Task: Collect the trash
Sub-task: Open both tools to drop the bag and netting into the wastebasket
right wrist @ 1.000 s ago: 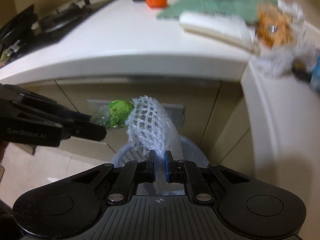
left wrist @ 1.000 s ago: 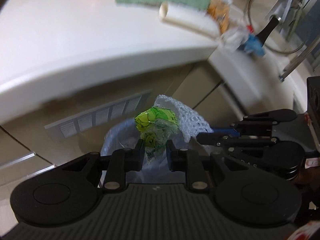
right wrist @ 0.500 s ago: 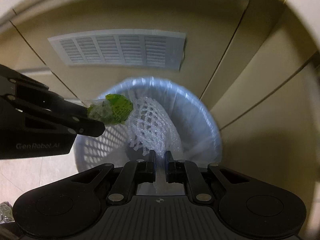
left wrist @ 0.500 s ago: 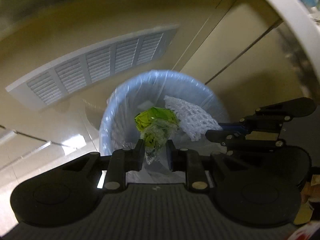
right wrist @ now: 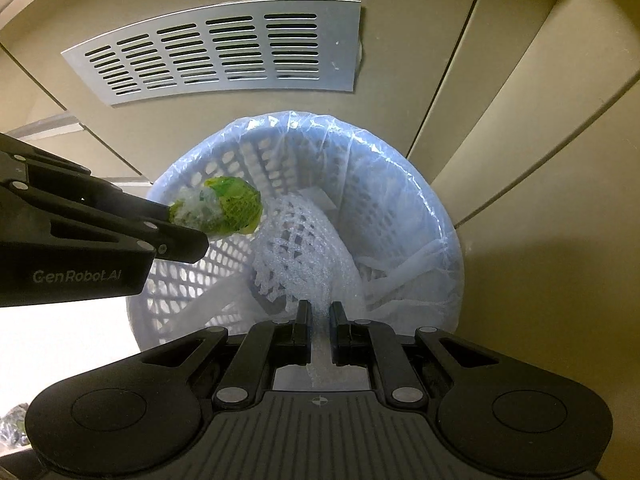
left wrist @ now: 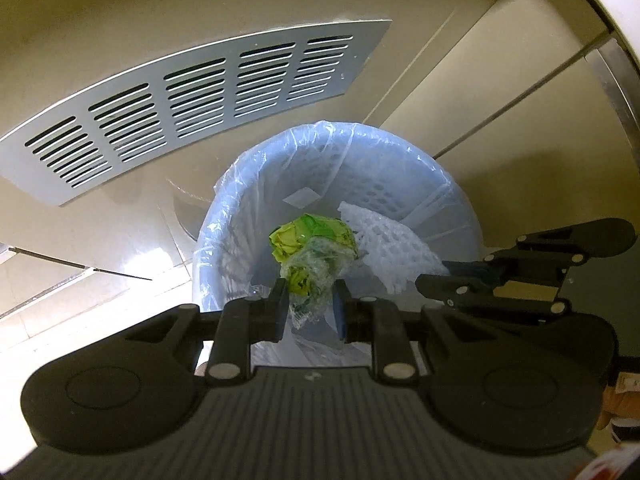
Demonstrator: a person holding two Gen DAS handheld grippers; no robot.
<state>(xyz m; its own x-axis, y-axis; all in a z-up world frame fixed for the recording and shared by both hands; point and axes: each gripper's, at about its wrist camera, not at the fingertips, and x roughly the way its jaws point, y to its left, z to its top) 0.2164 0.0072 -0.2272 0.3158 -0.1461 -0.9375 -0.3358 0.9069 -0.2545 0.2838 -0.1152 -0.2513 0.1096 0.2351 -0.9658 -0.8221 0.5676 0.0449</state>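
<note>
A crumpled green-and-clear plastic wrapper [left wrist: 312, 256] is pinched in my left gripper [left wrist: 310, 300], which is shut on it. In the right wrist view the same wrapper [right wrist: 224, 210] sticks out of the left gripper's fingers [right wrist: 176, 240] above the bin. My right gripper [right wrist: 320, 312] is shut on a white foam net sleeve [right wrist: 296, 252]; the left wrist view shows that sleeve [left wrist: 388, 248] to the right of the wrapper. Both pieces hang over the mouth of a pale blue basket bin [left wrist: 248, 216] lined with a clear bag [right wrist: 400, 168].
The bin stands on the floor against beige cabinet fronts, below a white slotted vent panel [left wrist: 180, 112] [right wrist: 224, 52]. A cabinet corner rises to the bin's right [right wrist: 520, 120]. Pale floor tiles [left wrist: 80, 292] lie to the left. A flat white scrap [left wrist: 302, 198] lies inside the bin.
Both grippers have come down from countertop height to just over the bin and tipped steeply downward. The counter and its clutter have left view. Both still hold their trash.
</note>
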